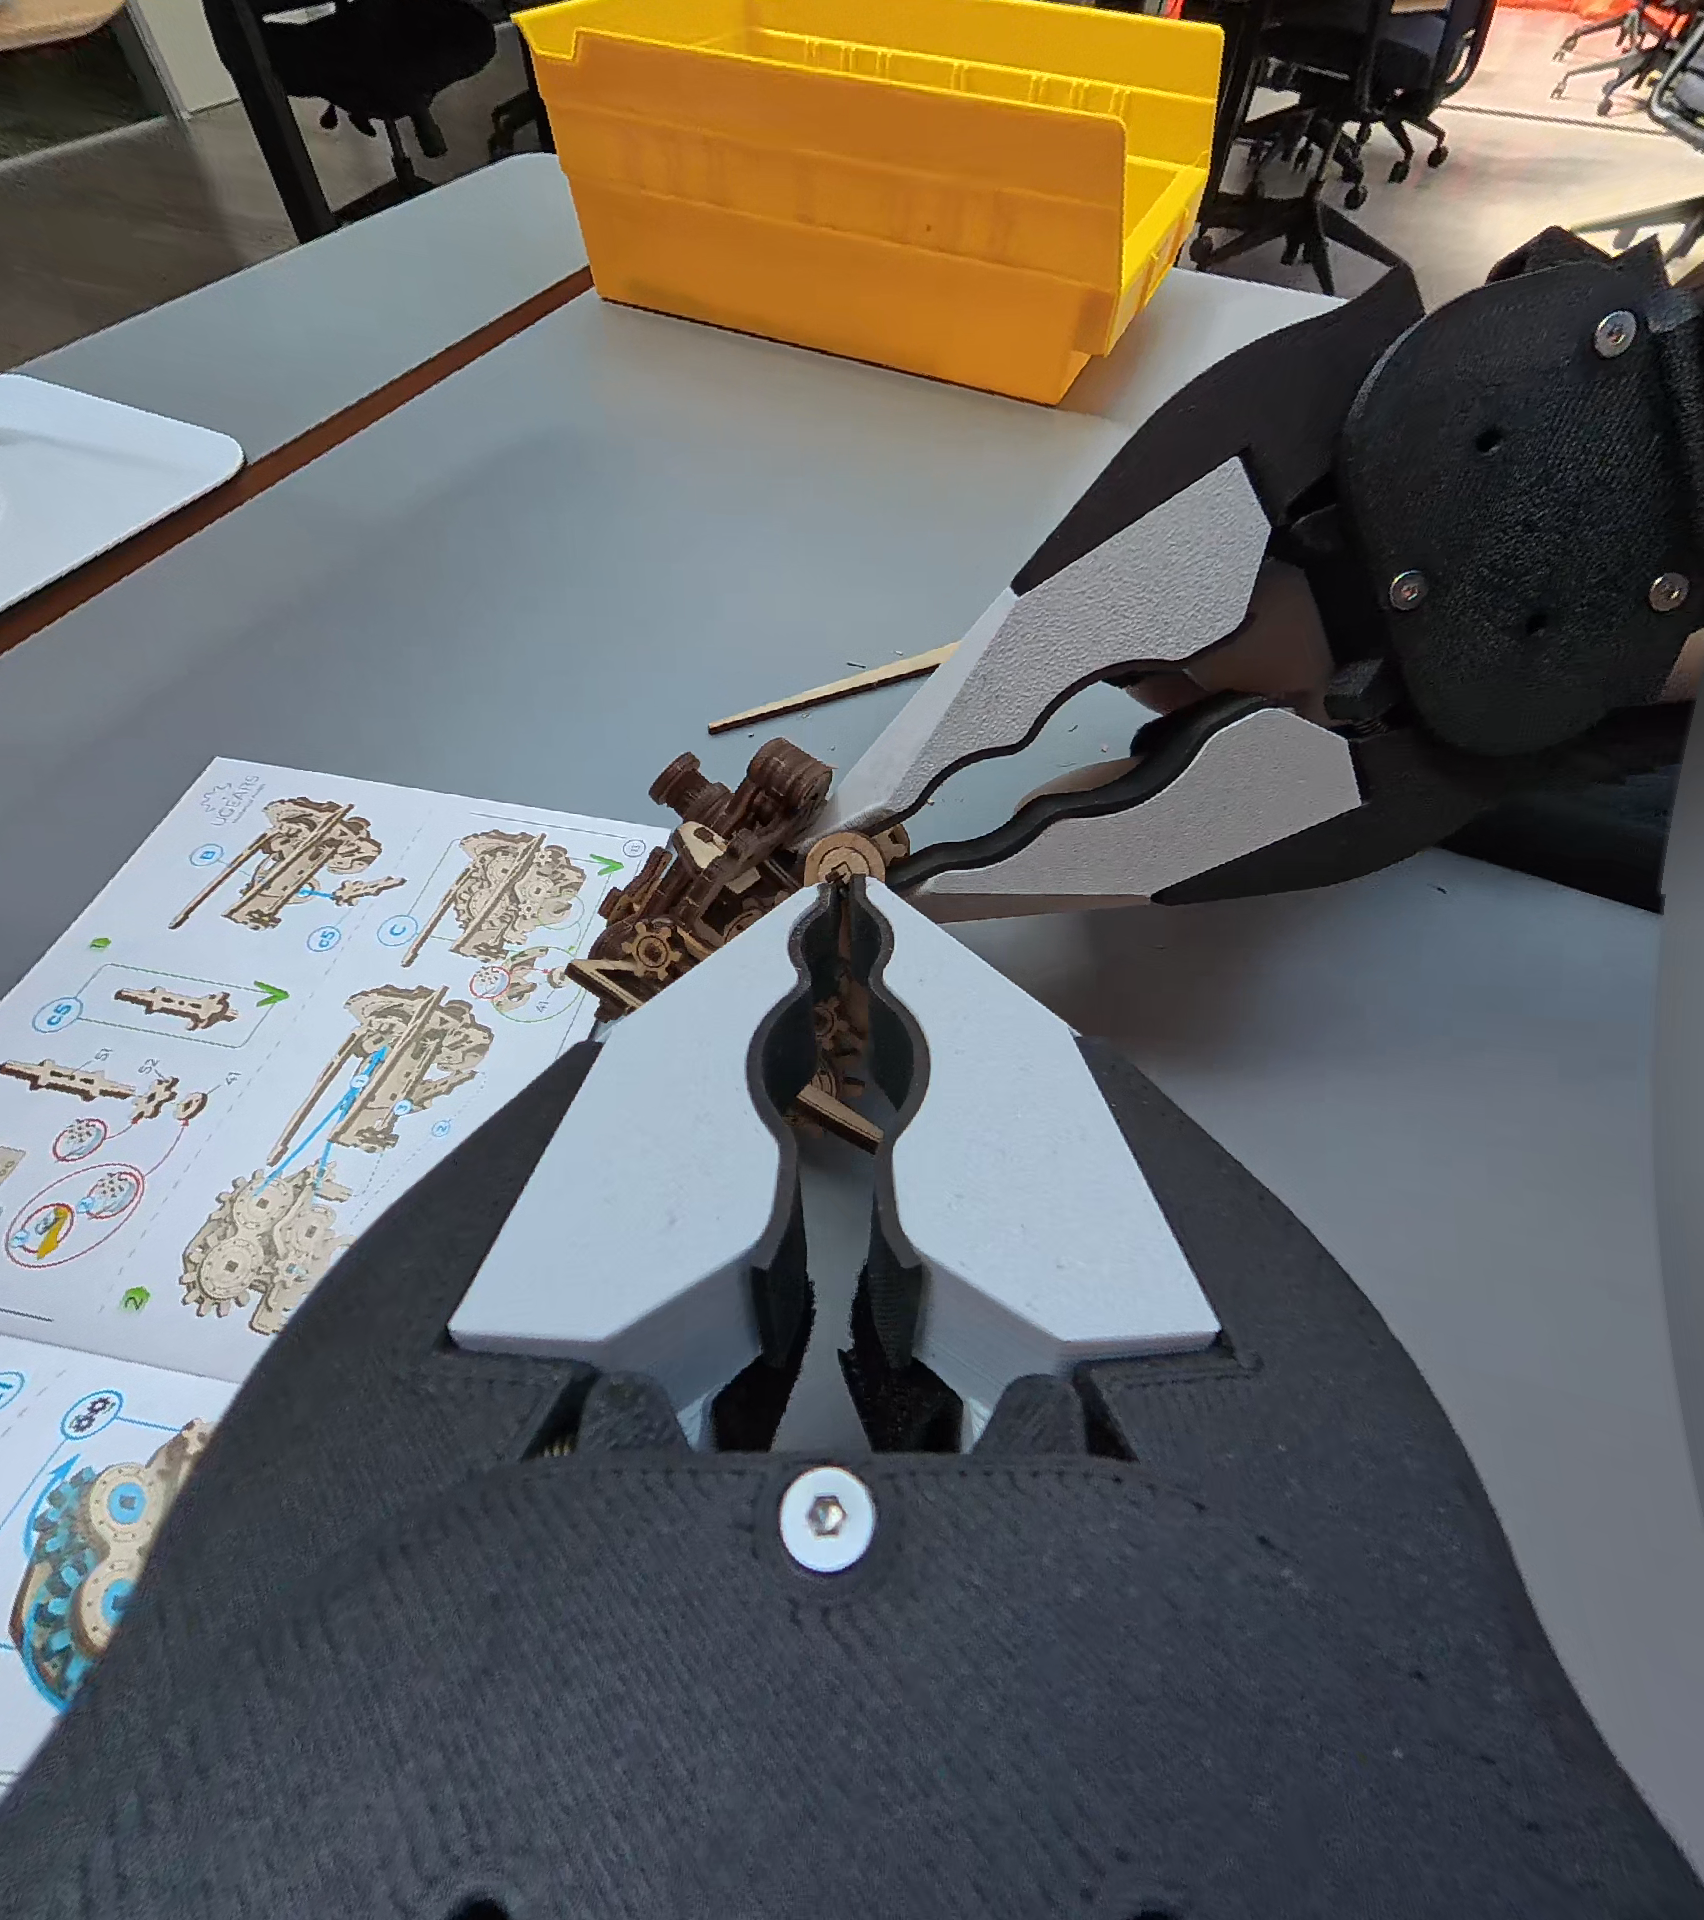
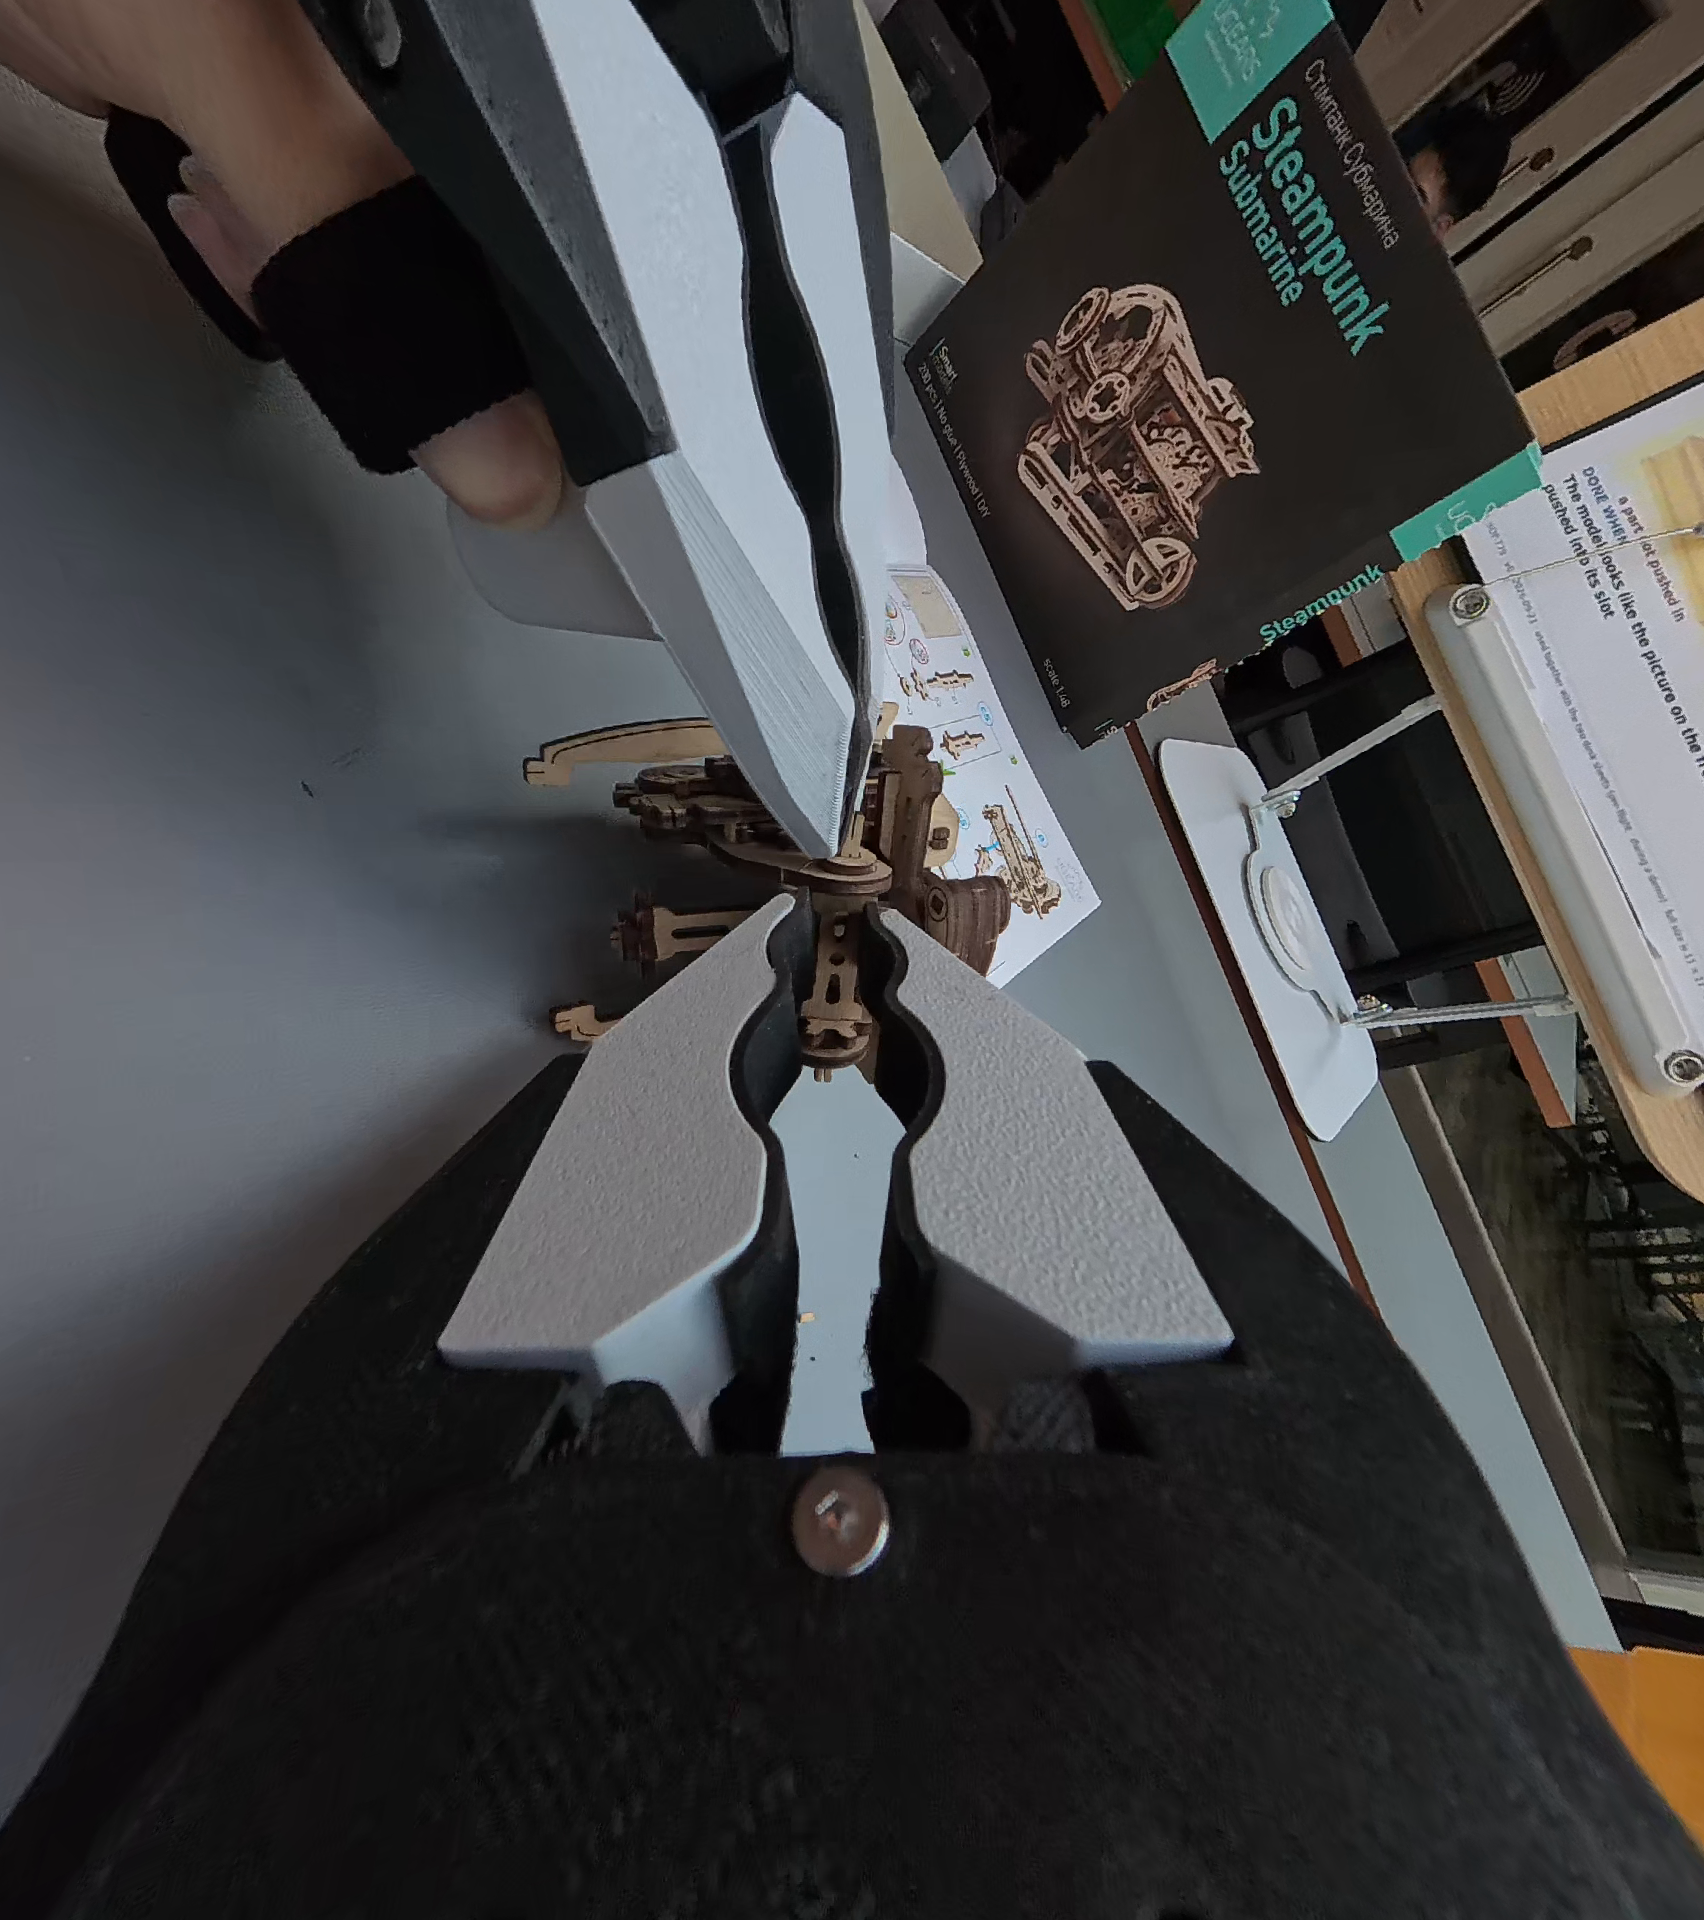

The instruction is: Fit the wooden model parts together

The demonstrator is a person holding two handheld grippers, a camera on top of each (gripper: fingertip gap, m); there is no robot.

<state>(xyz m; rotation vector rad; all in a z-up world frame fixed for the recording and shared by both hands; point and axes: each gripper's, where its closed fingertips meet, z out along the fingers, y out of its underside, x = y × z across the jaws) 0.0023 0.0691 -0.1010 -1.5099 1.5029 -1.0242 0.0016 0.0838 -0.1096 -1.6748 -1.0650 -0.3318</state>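
Note:
The dark and light wooden model (image 1: 713,883) lies on the grey table (image 1: 474,582), at the edge of the instruction sheet (image 1: 235,1039). My left gripper (image 1: 843,883) is shut on a thin wooden piece of the model, seen edge-on between its fingers. My right gripper (image 2: 832,906) is shut on a slotted wooden axle (image 2: 832,977) that ends in a round disc (image 2: 843,878). The disc (image 1: 843,860) touches the model just past my left tips. In the right wrist view the left gripper (image 2: 843,847) comes down from above onto the disc. The right gripper (image 1: 869,847) enters the left wrist view from the right.
A yellow bin (image 1: 858,187) stands at the back. A thin wooden strip (image 1: 827,691) lies behind the model. Loose wooden parts (image 2: 609,753) (image 2: 671,930) lie near it. The dark kit box (image 2: 1222,416), a white stand base (image 2: 1263,935) and a clipboard (image 2: 1658,727) stand beyond. My two grippers' fingertips are within a few centimetres of each other. Both grippers' tips are roughly 35 centimeters from the clipboard (image 2: 1658,727).

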